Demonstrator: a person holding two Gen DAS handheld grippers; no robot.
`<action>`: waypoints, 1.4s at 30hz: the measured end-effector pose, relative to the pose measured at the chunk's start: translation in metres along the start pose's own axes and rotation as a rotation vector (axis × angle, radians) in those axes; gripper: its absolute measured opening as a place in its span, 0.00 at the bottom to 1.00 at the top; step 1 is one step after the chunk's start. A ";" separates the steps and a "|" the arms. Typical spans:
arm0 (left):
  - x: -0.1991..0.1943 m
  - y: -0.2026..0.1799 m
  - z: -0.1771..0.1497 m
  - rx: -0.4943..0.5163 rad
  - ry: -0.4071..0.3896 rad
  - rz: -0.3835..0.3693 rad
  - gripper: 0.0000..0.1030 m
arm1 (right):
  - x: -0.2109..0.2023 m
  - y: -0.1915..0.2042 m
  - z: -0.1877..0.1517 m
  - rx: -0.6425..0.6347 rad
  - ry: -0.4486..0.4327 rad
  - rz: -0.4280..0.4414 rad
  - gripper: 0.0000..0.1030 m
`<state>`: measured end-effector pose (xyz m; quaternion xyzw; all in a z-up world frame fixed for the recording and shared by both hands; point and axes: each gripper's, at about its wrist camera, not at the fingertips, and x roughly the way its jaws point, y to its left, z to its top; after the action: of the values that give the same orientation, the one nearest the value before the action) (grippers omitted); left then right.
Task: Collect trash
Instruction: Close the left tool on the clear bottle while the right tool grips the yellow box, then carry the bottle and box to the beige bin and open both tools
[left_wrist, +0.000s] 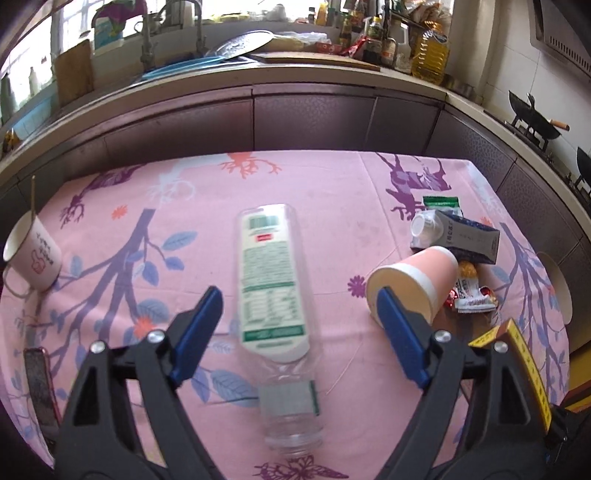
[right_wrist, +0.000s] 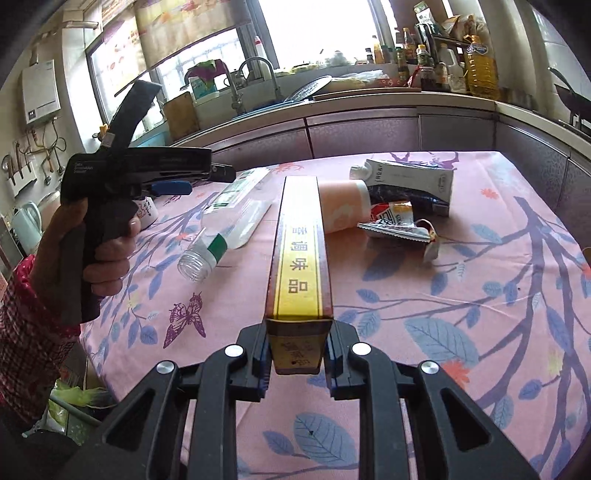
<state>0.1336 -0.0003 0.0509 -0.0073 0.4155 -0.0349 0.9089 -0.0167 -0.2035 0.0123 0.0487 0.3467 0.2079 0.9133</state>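
between the fingers of the right gripper (right_wrist: 297, 354) a long box (right_wrist: 300, 254) with a yellow label is clamped by its near end. it sticks out forward over the table (right_wrist: 480, 295), lifted from the cloth as far as i can judge. this is the only piece of trash that is picked up now.

the left gripper (left_wrist: 299, 314) hangs over the table with its jaws wide apart and nothing pressed between them. under it lies the bottle (left_wrist: 275, 295), clear and empty, without cap, on its side with the mouth toward the camera. the blue pads do not touch it.

to the right of the bottle, the cup (left_wrist: 410, 284) lies tipped over. just behind it is the carton (left_wrist: 456, 234), also on its side, and beside them some wrappers (left_wrist: 471, 295) in a small heap, touching each other.

i judge the task is at the beginning. one thing is in the grip, and the bottle, cup, carton and wrappers are left on the cloth. no bin or bag on the table shows in either view, so i cannot tell where the trash must go. the mug (left_wrist: 33, 254) at the far left edge looks like a thing to keep.
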 end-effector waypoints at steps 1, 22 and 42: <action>0.008 -0.006 0.003 0.031 0.010 0.037 0.79 | -0.004 -0.001 0.000 0.005 -0.009 -0.001 0.19; -0.091 -0.159 0.009 0.330 -0.149 -0.353 0.58 | -0.111 -0.190 -0.001 0.388 -0.248 -0.282 0.19; 0.120 -0.490 0.022 0.476 0.557 -0.609 0.61 | -0.126 -0.389 -0.028 0.593 -0.075 -0.560 0.37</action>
<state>0.1999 -0.4981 -0.0045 0.0895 0.6026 -0.3947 0.6878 0.0148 -0.6107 -0.0220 0.2211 0.3580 -0.1599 0.8930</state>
